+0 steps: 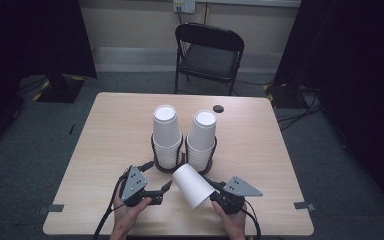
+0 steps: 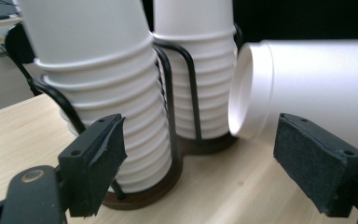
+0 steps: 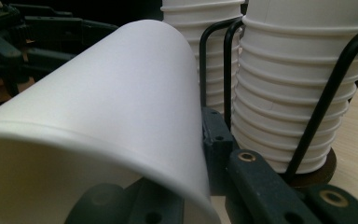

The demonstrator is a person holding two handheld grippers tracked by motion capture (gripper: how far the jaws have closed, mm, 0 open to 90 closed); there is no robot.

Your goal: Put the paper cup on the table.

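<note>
Two stacks of upturned white paper cups stand mid-table in black wire holders, the left stack [image 1: 166, 134] [image 2: 98, 93] and the right stack [image 1: 201, 140] [image 3: 298, 102]. My right gripper [image 1: 214, 192] is shut on the rim of a single white cup [image 1: 191, 185] [image 3: 112, 116], which lies tilted with its base towards the stacks; one finger [image 3: 216, 140] presses against its side. In the left gripper view that cup [image 2: 307, 84] hangs at the right. My left gripper [image 1: 156, 176] [image 2: 205, 163] is open with nothing between its jaws, just in front of the left stack.
A small black disc [image 1: 218, 108] lies on the wooden table [image 1: 105, 140] behind the stacks. A black folding chair [image 1: 207, 52] stands beyond the far edge. Grey tape tabs [image 1: 302, 205] mark the near corners.
</note>
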